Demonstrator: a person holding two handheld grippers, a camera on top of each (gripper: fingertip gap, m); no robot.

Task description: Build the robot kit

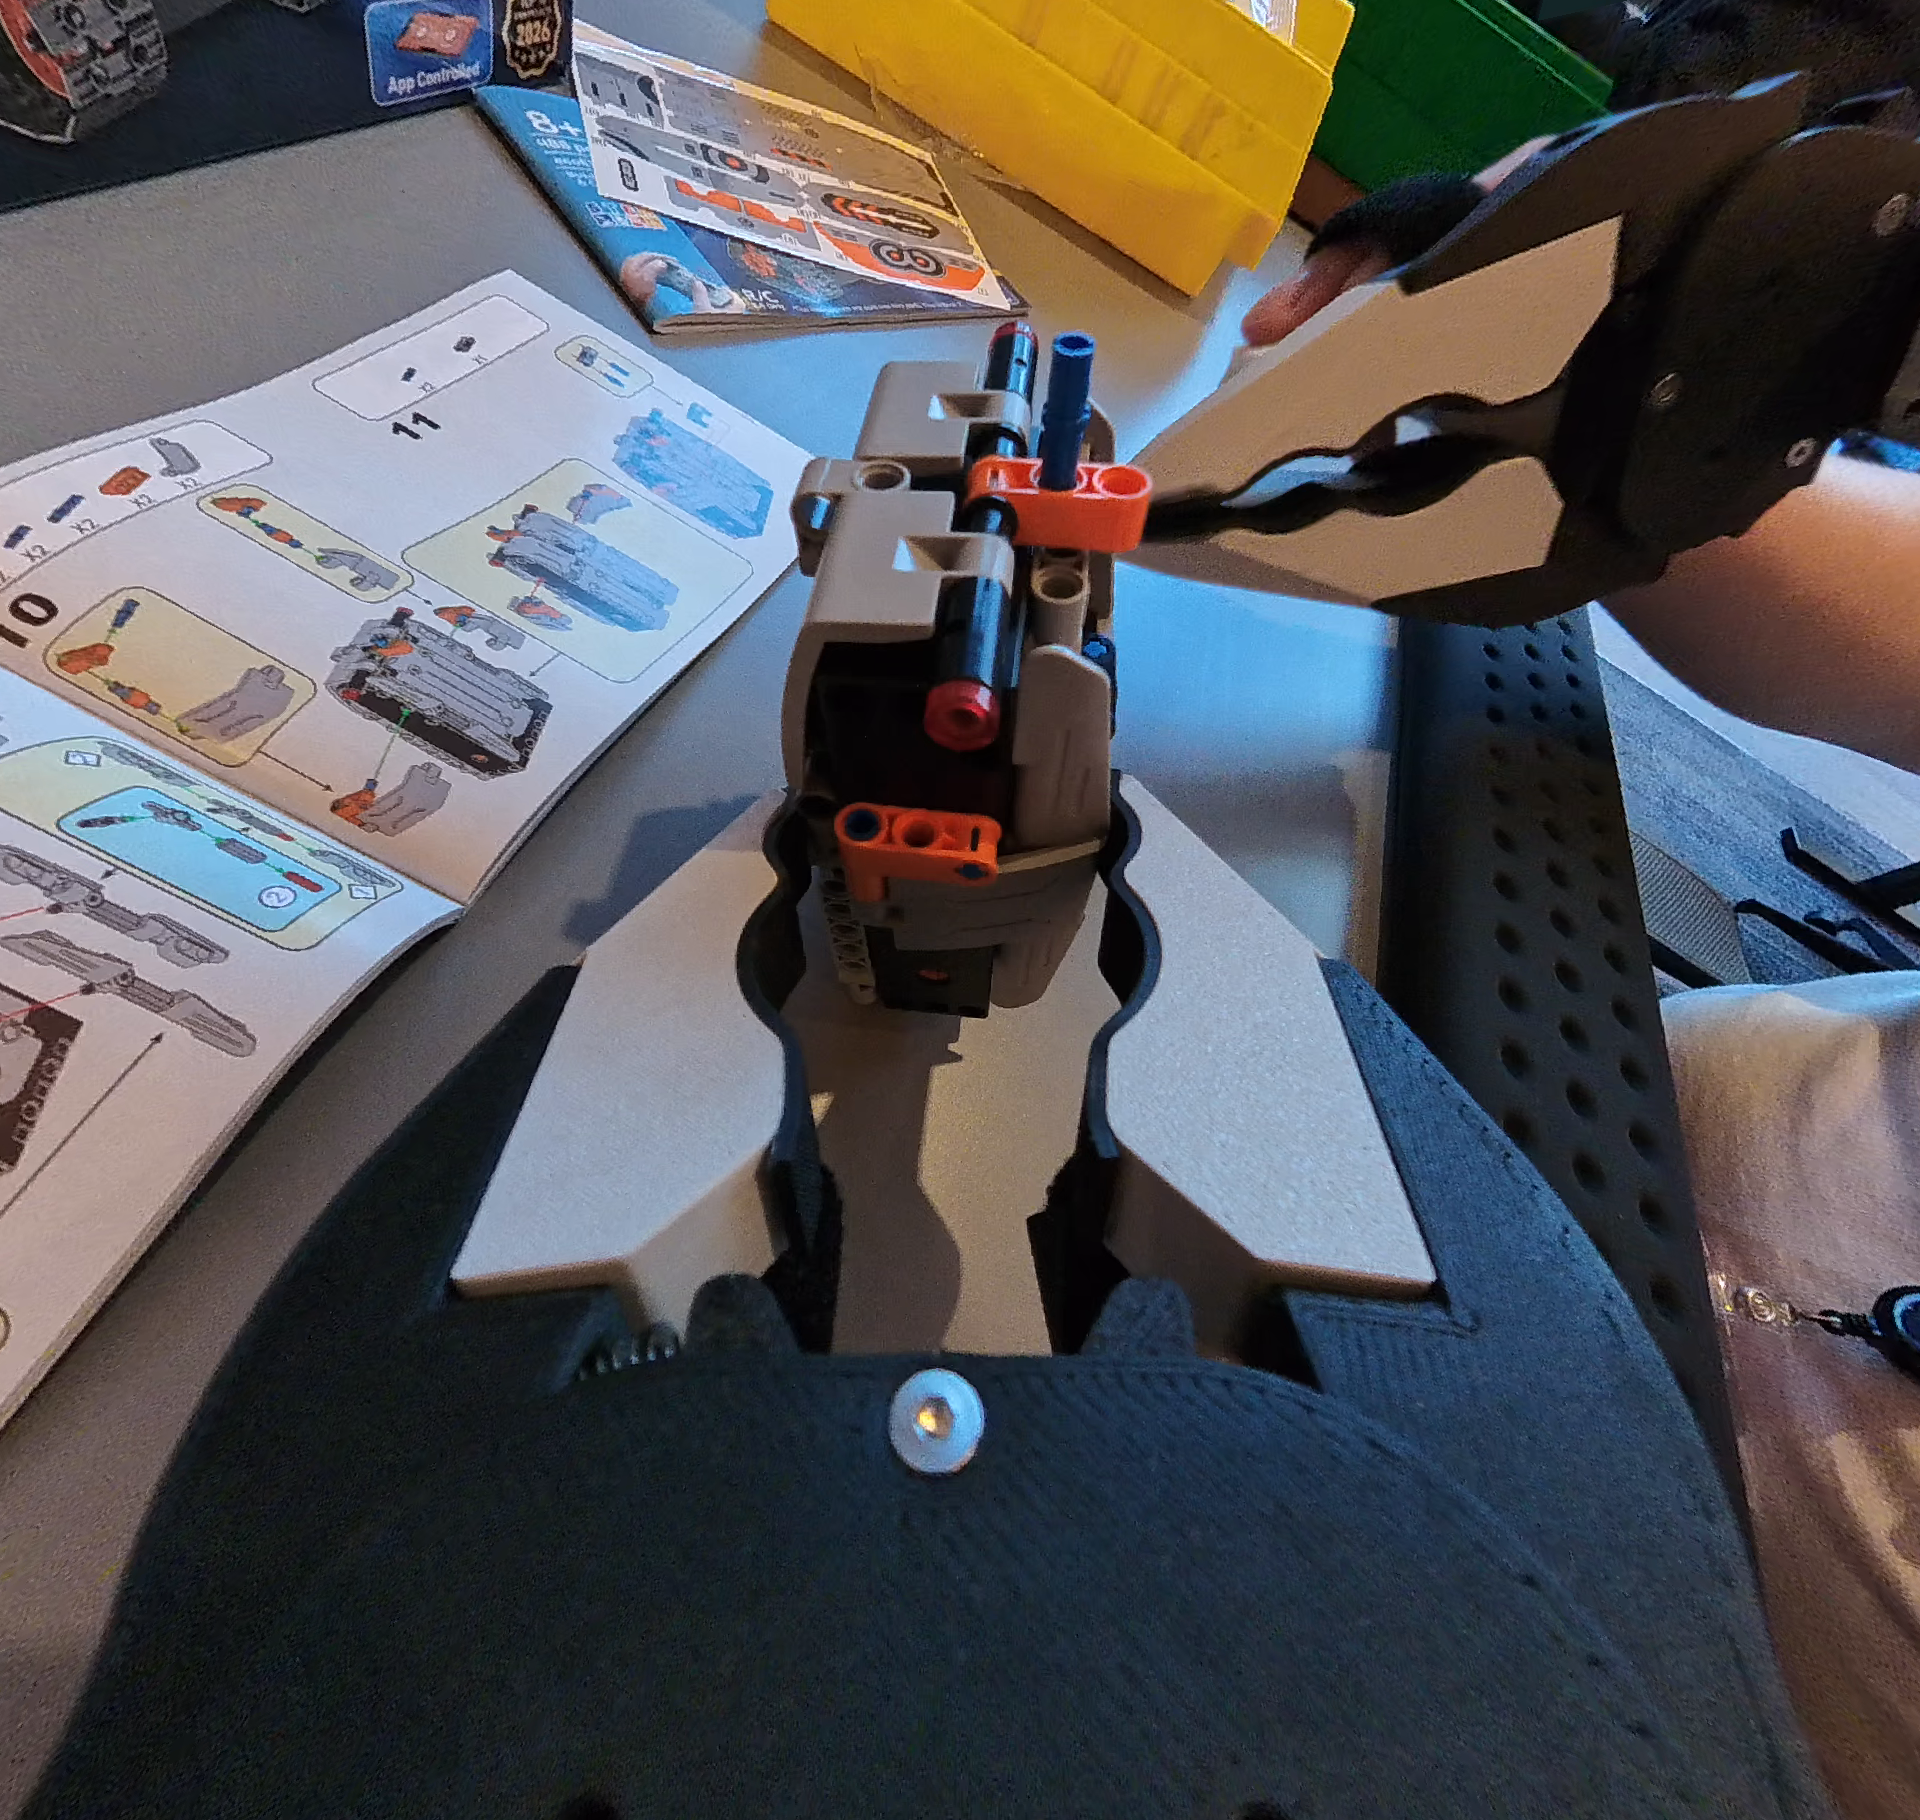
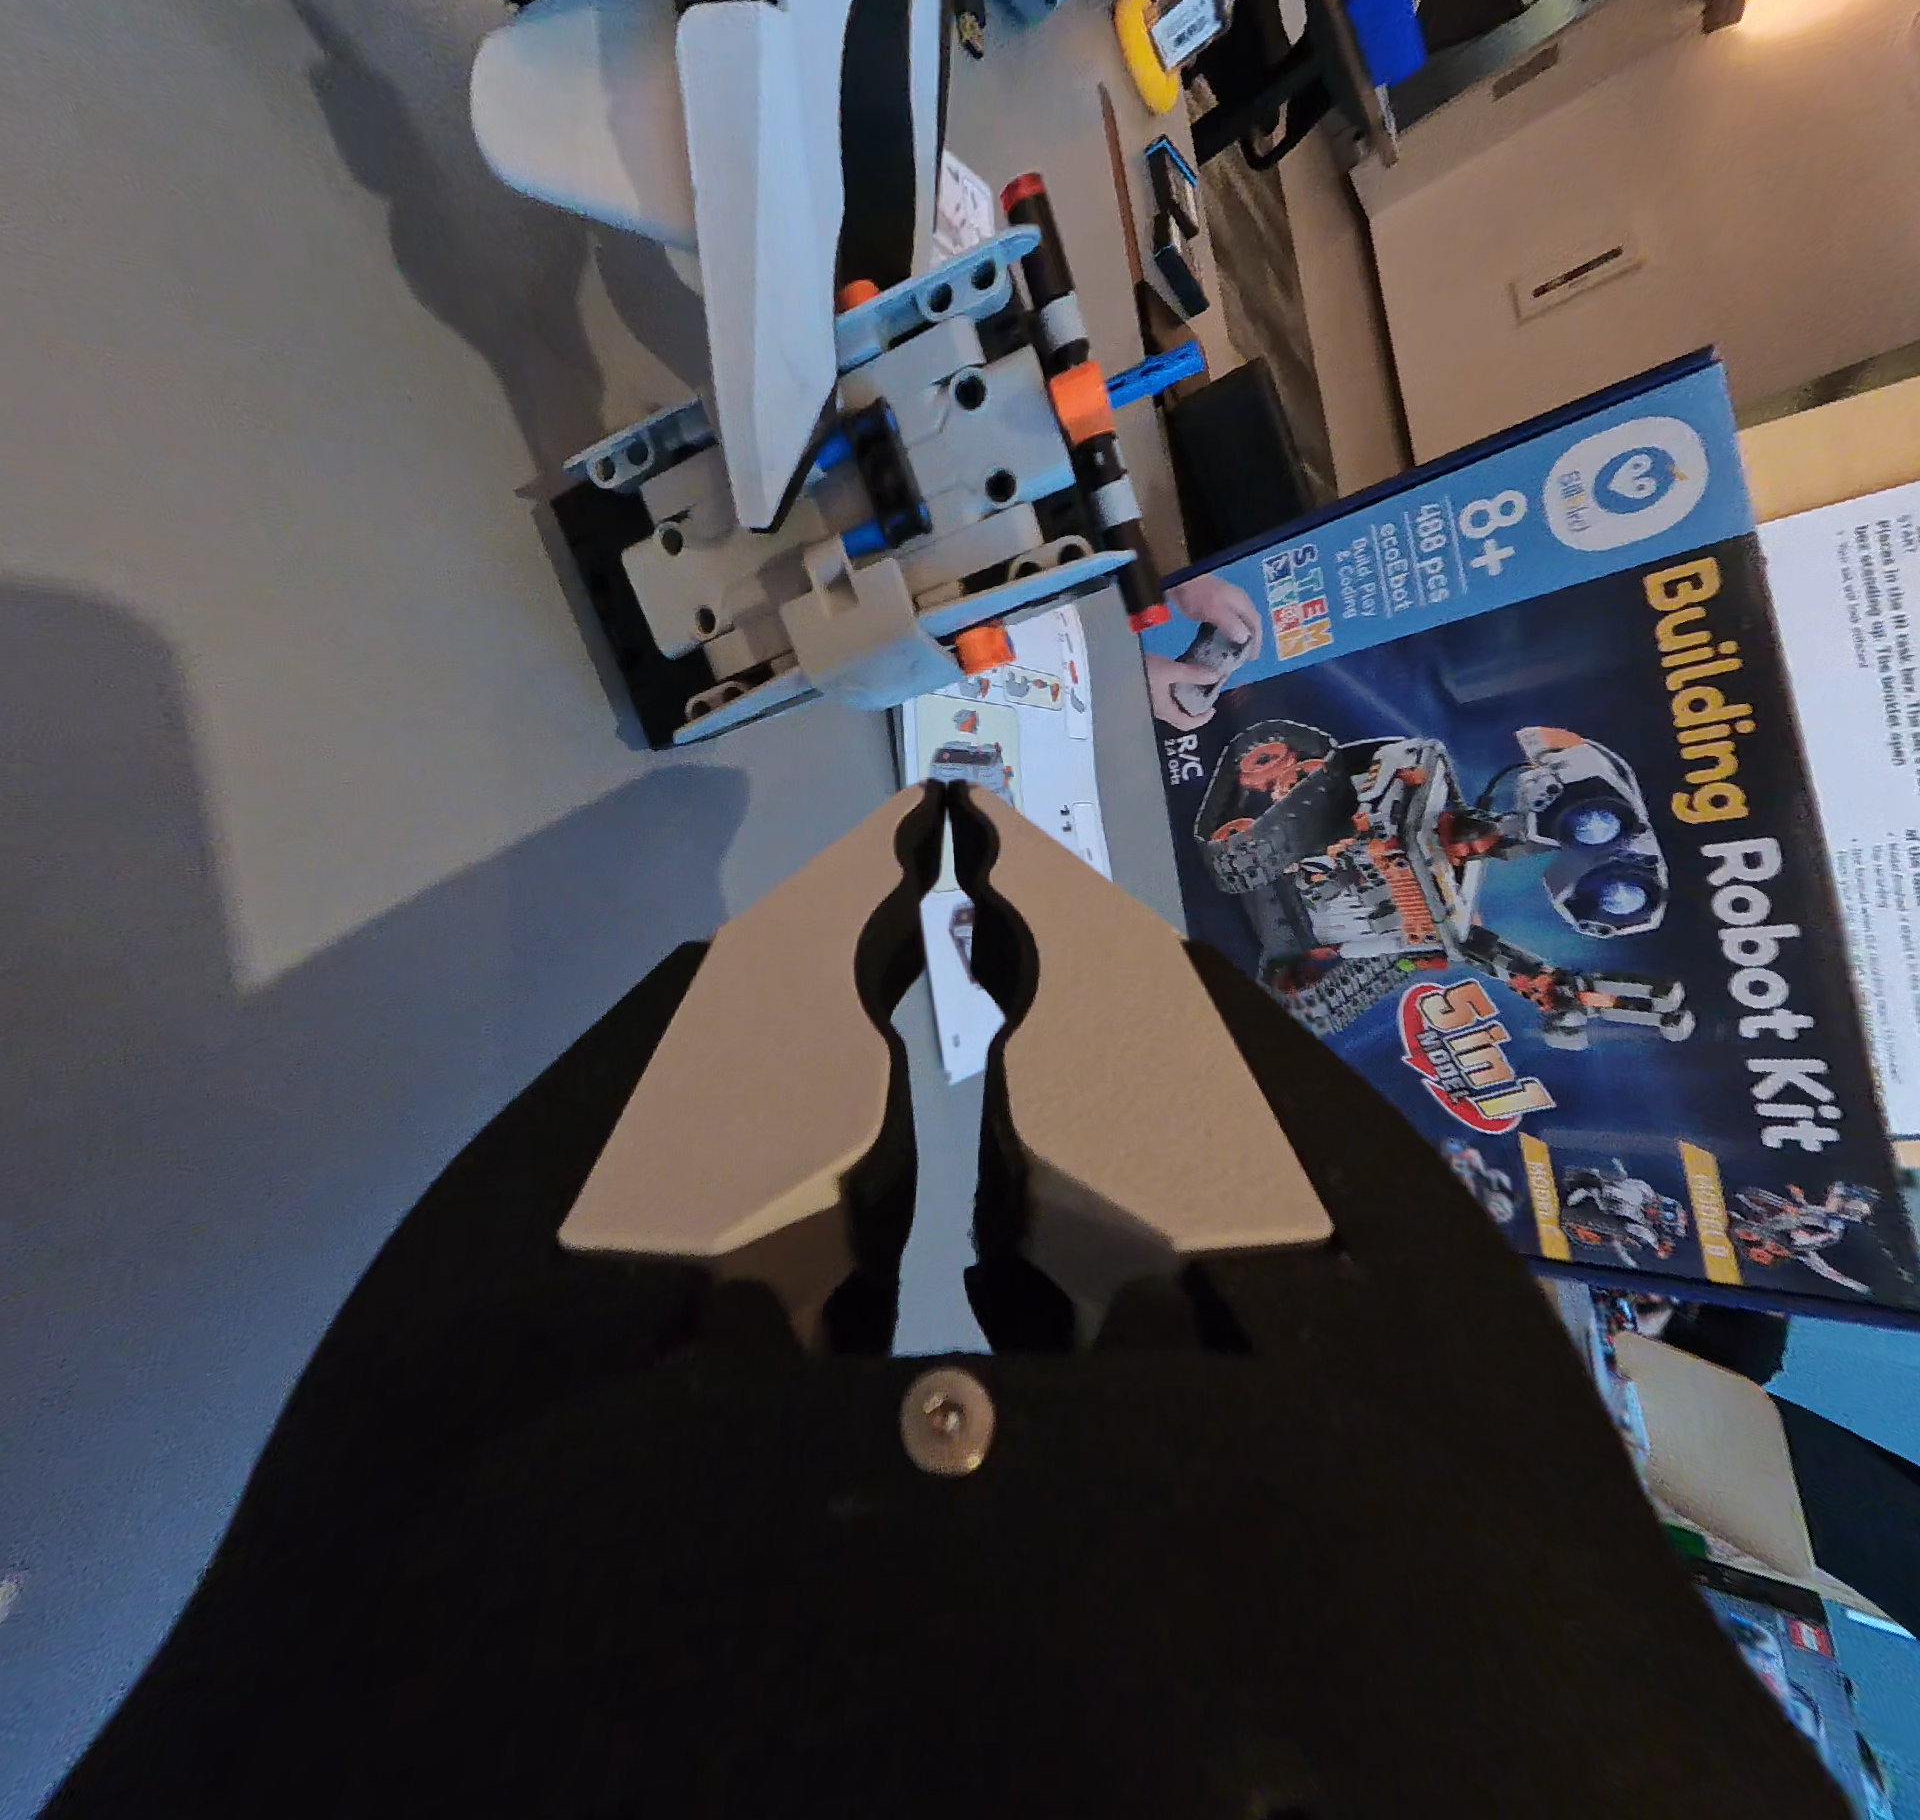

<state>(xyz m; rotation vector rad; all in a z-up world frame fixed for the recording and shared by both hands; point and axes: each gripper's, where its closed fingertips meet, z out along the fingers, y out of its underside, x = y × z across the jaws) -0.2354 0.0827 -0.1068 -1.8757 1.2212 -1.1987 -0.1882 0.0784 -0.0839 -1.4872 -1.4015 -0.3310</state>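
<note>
My left gripper [image 1: 945, 835] is shut on a grey brick model [image 1: 935, 575] and holds it upright above the grey table. The model has a black axle with red ends [image 1: 987, 565], a blue pin [image 1: 1070, 399] and two orange beams, one high [image 1: 1070, 503] and one low [image 1: 914, 835]. My right gripper [image 1: 1153, 513] comes in from the right, jaws shut and empty, with its tips beside the upper orange beam. In the right wrist view its tips [image 2: 945, 814] stand a little short of the model [image 2: 831, 523]. One white finger [image 2: 769, 316] of the left gripper lies across the model.
An open instruction booklet [image 1: 312, 679] lies to the left, with a small booklet and sticker sheet [image 1: 769, 181] behind. A yellow bin [image 1: 1039, 56] and a green bin [image 1: 1434, 56] stand at the back. The kit box [image 2: 1507, 835] and a black perforated strip [image 1: 1507, 887] are nearby. About 6 cm separates my left fingertips from my right.
</note>
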